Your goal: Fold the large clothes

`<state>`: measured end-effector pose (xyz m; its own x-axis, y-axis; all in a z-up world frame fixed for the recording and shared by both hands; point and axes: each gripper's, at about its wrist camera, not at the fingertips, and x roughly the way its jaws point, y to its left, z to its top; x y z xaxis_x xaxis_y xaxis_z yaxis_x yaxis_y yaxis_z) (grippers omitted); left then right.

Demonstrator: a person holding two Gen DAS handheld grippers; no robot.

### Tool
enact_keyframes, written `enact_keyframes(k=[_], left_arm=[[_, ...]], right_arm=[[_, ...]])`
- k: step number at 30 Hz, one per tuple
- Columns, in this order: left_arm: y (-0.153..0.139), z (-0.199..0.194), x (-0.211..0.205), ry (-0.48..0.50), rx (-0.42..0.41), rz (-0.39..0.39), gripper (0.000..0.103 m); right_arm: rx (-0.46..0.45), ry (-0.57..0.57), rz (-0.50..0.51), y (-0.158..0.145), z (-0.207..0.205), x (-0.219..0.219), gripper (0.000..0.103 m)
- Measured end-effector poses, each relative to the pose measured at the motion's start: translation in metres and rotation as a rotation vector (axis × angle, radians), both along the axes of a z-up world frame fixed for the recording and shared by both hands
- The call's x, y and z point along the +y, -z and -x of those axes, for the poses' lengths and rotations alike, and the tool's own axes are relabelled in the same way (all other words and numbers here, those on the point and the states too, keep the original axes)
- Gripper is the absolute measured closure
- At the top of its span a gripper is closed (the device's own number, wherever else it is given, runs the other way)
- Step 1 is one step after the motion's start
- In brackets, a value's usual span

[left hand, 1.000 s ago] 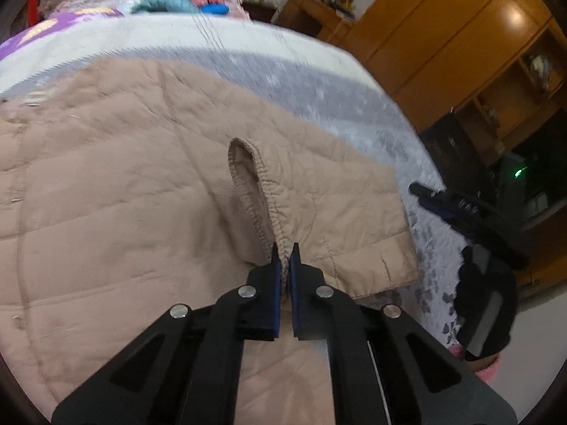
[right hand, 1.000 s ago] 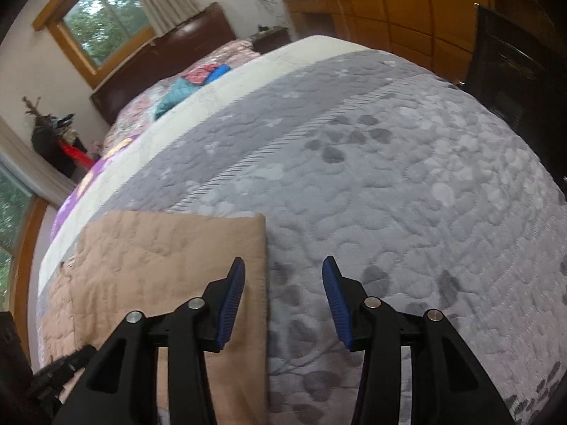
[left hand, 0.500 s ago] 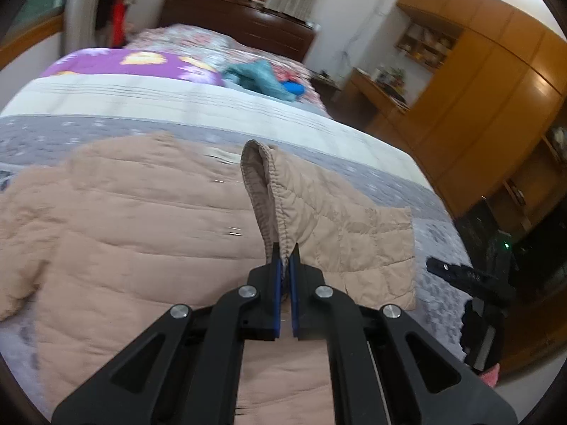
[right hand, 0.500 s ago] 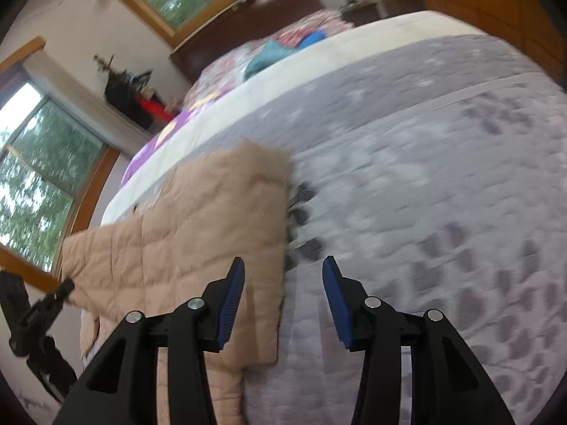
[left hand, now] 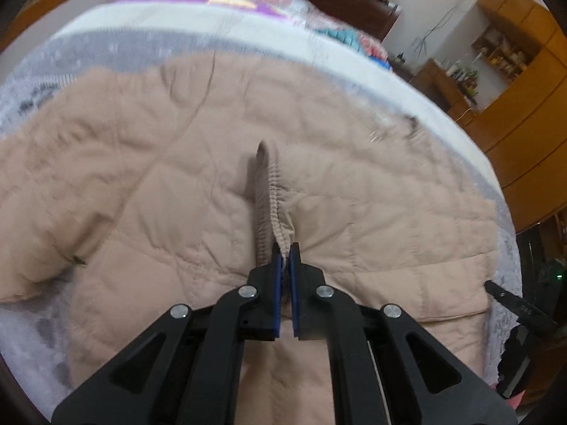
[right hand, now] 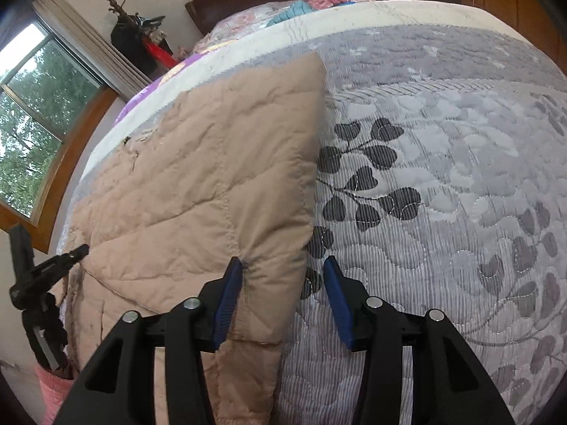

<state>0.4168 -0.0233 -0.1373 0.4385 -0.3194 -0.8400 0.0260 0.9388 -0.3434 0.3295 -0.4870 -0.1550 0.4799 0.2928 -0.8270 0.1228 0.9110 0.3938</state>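
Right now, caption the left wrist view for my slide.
Left claw shut on the elastic cuff of a beige quilted jacket spread across the bed.

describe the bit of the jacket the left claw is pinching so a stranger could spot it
On the grey leaf-patterned bedspread lies a tan quilted jacket. At its middle, the left claw pinches the sleeve cuff, the only gathered, elastic-ribbed edge standing up from the flat padding.
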Motion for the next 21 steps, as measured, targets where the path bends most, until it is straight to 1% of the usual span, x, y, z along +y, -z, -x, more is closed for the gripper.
enact_keyframes(k=[2,6,7,9,10,11,13,15,17,19,21], left_arm=[[0.007,-0.002,0.001,0.0,-0.008,0.012,0.099],[0.006,-0.002,0.001,-0.005,-0.016,0.011,0.097],[0.005,0.002,0.0,-0.006,-0.016,0.006,0.097],[-0.006,0.007,0.001,-0.016,-0.025,-0.014,0.094],[-0.013,0.008,0.001,-0.025,-0.039,-0.032,0.084],[-0.026,0.013,0.002,-0.044,-0.076,-0.058,0.071],[-0.054,0.026,-0.002,-0.07,-0.171,-0.111,0.058],[-0.072,0.034,-0.01,-0.053,-0.221,-0.13,0.057],[-0.08,0.037,-0.022,-0.015,-0.231,-0.12,0.056],[-0.076,0.034,-0.039,0.028,-0.203,-0.113,0.056],[-0.065,0.028,-0.053,0.053,-0.176,-0.128,0.056]], right_arm=[[0.0,-0.003,0.011,0.002,0.0,0.002,0.055],[-0.007,-0.005,0.027,0.003,-0.003,0.009,0.054],[-0.014,-0.003,0.038,-0.001,-0.002,0.01,0.054],[-0.035,0.005,0.072,-0.014,0.002,0.017,0.054],[-0.058,0.011,0.094,-0.023,0.005,0.019,0.054],[-0.081,0.019,0.113,-0.033,0.008,0.02,0.054],[-0.113,0.026,0.127,-0.051,0.013,0.025,0.054],[-0.129,0.009,0.124,-0.065,0.013,0.038,0.054],[-0.123,-0.028,0.111,-0.072,0.009,0.055,0.054],[-0.102,-0.059,0.106,-0.07,0.0,0.074,0.054],[-0.076,-0.065,0.133,-0.061,-0.008,0.087,0.054]])
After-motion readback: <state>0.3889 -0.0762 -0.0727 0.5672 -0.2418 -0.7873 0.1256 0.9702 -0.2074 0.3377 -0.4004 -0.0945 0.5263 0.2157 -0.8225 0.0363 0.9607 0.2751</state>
